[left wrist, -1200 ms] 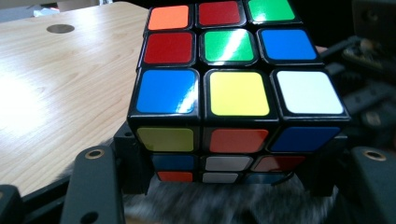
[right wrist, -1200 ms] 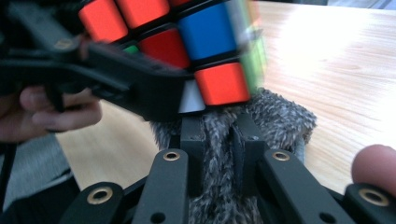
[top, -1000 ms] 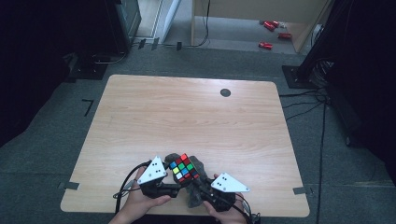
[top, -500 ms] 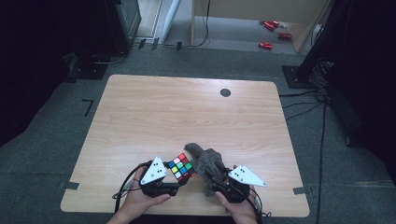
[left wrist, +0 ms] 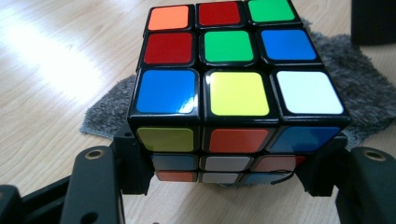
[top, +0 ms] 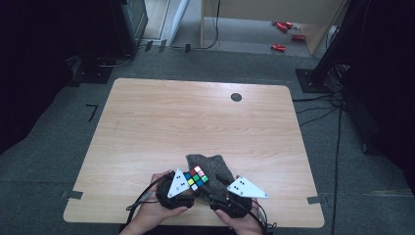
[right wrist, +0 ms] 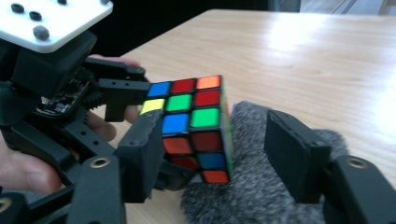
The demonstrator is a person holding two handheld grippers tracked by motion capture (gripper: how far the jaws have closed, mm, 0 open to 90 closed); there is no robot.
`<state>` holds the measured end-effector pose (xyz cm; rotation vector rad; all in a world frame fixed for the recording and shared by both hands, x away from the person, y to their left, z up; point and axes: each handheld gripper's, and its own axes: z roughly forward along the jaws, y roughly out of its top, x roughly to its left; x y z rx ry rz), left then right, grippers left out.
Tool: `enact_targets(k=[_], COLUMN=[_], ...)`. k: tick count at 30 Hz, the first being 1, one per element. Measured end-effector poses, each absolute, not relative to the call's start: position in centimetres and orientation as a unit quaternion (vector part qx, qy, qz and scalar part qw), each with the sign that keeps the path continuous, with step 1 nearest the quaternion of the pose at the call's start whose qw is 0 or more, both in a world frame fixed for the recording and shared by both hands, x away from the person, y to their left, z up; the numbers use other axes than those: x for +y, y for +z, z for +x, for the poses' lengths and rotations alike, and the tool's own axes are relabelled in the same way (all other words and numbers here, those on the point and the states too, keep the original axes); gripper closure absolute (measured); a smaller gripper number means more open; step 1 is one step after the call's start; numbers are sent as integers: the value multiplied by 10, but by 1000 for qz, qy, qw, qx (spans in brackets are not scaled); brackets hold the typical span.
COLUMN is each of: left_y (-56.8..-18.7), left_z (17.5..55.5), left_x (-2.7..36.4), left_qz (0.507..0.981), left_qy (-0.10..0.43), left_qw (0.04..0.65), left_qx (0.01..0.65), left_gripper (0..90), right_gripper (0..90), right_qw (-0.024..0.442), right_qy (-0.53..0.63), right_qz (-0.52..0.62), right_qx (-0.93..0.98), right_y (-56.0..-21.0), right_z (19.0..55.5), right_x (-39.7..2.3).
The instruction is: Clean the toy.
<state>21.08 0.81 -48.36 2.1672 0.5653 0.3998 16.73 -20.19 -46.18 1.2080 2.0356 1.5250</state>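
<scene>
A scrambled Rubik's cube (left wrist: 233, 88) is clamped by its lower sides in my left gripper (left wrist: 229, 172), just above a grey fuzzy cloth (left wrist: 359, 88). From above, the cube (top: 195, 177) sits near the table's front edge, over the near part of the cloth (top: 218, 166), with my left gripper (top: 195, 182) shut on it. My right gripper (right wrist: 219, 154) stands open just right of the cube (right wrist: 196, 126). Its jaws have just been opening, and the cloth (right wrist: 261, 200) lies loose between and below its pads (right wrist: 292, 156), not pressed by them. In the high view my right gripper (top: 221, 192) is at the cloth's near edge.
The wooden table (top: 195, 122) stretches away beyond the cloth, with a small black round mark (top: 236, 97) near its far edge. A hand (right wrist: 28, 172) holds the left gripper. Cables trail from both grippers over the front edge. Red items (top: 284, 29) lie on the floor far behind.
My right gripper has opened and let go of the cloth, which was bunched and lifted and now lies spread flat on the table. The cube has sunk slightly in my left gripper.
</scene>
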Motion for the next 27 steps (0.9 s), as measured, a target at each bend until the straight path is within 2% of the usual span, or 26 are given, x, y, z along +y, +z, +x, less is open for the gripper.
enact_targets(k=[8, 20, 21, 27], left_y=[-484, -486, -486, -485], left_z=[206, 199, 199, 199], left_x=[0, -10, -10, -9], left_qz=[871, 875, 875, 872], left_qy=[173, 185, 185, 183], left_qw=[407, 403, 403, 410], left_qx=[214, 195, 196, 193], left_gripper=[348, 348, 348, 349], right_gripper=[269, 281, 302, 304], right_qw=[149, 130, 125, 99], right_qy=[526, 505, 507, 519], right_qz=[434, 441, 441, 445], right_qx=[716, 731, 730, 722], right_y=[-466, -471, -471, -471], right_z=[168, 171, 172, 175], right_x=[-193, -190, -190, -195])
